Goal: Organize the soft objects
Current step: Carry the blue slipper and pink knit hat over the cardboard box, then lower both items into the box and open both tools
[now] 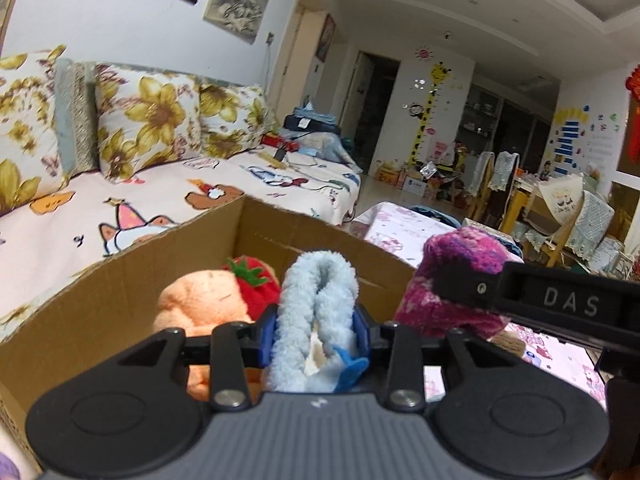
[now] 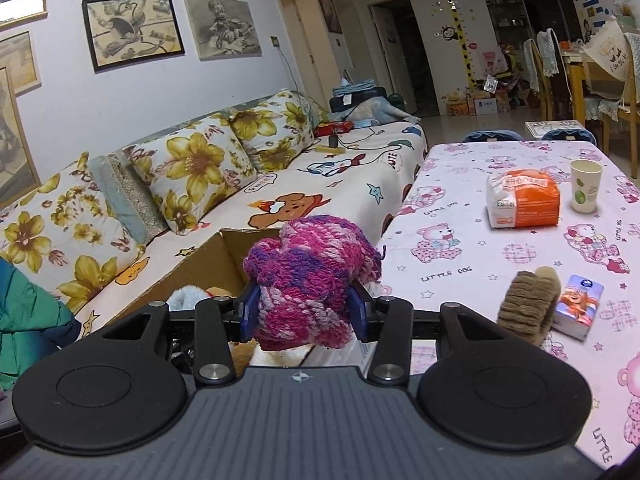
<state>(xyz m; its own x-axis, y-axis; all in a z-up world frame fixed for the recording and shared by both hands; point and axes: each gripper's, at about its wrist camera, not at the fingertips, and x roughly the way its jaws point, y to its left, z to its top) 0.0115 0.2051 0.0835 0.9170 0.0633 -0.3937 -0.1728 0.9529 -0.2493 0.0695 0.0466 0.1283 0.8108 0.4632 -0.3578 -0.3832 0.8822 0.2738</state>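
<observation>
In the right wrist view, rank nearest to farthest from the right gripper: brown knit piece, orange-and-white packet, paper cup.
From the right gripper:
1. Brown knit piece, near right on the table.
2. Orange-and-white packet, mid-table.
3. Paper cup, beside the packet, slightly farther right.

The cardboard box (image 1: 120,292) is open on top, so a gripper can go in from above. An orange plush toy (image 1: 196,304) fills its left side; the back right corner looks bare. The box walls block the sides. On the desk (image 2: 480,280), a brown knit thing (image 2: 524,308), a small tissue pack (image 2: 578,306), an orange packet (image 2: 522,198) and a cup (image 2: 585,186) stand in the way; the desk middle is free.
</observation>
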